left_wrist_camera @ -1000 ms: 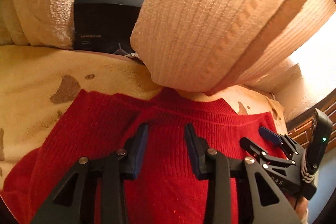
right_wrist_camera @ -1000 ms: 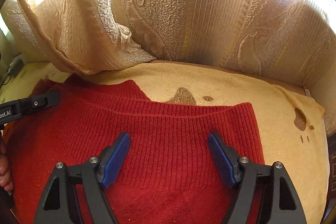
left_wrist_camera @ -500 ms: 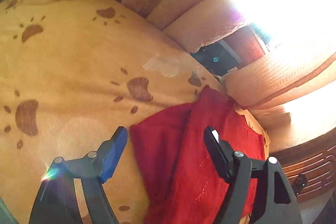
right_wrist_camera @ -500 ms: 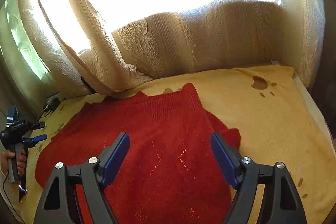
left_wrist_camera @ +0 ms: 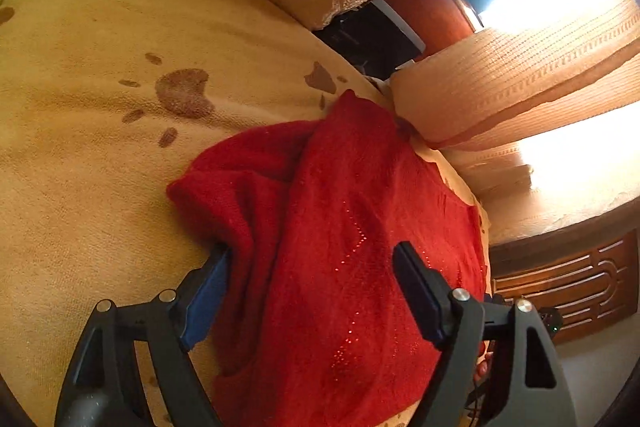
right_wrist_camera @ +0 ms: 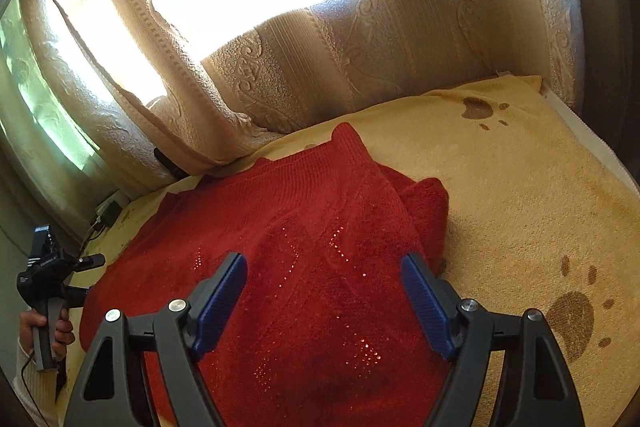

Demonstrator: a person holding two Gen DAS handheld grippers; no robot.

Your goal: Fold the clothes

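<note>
A red knit sweater with small sequins lies doubled over on a yellow blanket with brown paw prints. My left gripper hovers over the sweater's near left part. Its jaws are opening, the cloth lies under them, and neither pad presses on it. My right gripper stands open above the sweater, its pads apart from the knit. The left gripper also shows small at the left edge of the right wrist view, held by a hand.
Cream patterned curtains hang along the blanket's far side, with a bright window behind. A charger and cable lie at the bed's far left corner. A dark box and a carved wooden cabinet stand beyond the bed.
The left jaws have widened from a narrow gap. Both grippers have drawn back from the sweater's ribbed edge and rolled. The sweater now shows doubled over, sequinned face up.
</note>
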